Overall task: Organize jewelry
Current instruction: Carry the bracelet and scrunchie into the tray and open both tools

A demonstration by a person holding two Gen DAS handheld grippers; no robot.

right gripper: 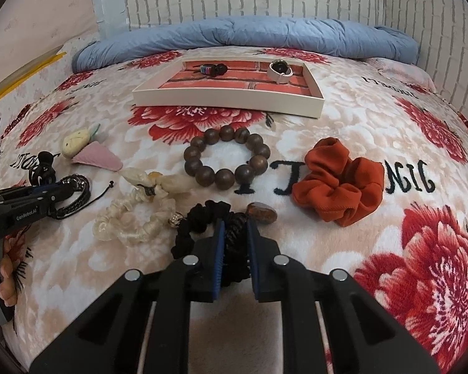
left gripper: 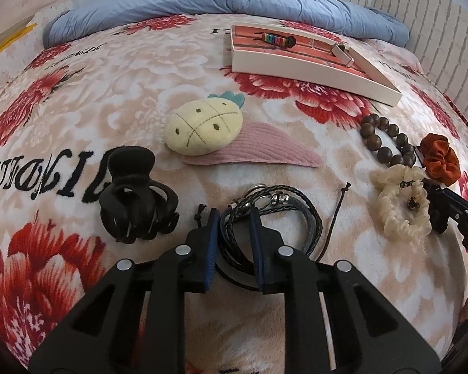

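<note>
**Both grippers closed on bands, tray beyond**

My left gripper [left gripper: 234, 215] points down at the flowered fleece blanket [left gripper: 78, 93], its blue-padded fingers [left gripper: 213, 233] pinched onto the black braided leather bracelet with metal clasps [left gripper: 296, 218]; several strands pass between the pads. A thin black cord [left gripper: 338, 212] trails from the bracelet toward the right. To the left lies a black plastic claw hair clip [left gripper: 134, 193]; farther off, a plush yellow pineapple clip on a pink fabric base [left gripper: 202, 127].

My right gripper [right gripper: 235, 227] is likewise pressed together on the black fabric scrunchie [right gripper: 202, 218], with a twisted section bunched between the pads. A polished brown stone [right gripper: 261, 212] sits touching the scrunchie's right side. Just left lies the cream satin scrunchie [right gripper: 134, 221]; beyond it, the dark brown wooden bead bracelet [right gripper: 226, 159]; to the right, apart, the rust-orange fabric scrunchie [right gripper: 340, 184].

The white shallow tray with a red brick-patterned floor [right gripper: 227, 104] rests farther up the blanket, well apart from both grippers. It holds a rainbow-striped band [right gripper: 207, 69] at the back left and a white-strapped watch [right gripper: 279, 70] at the back right. A rolled blue quilt [right gripper: 249, 34] lies behind the tray.
</note>
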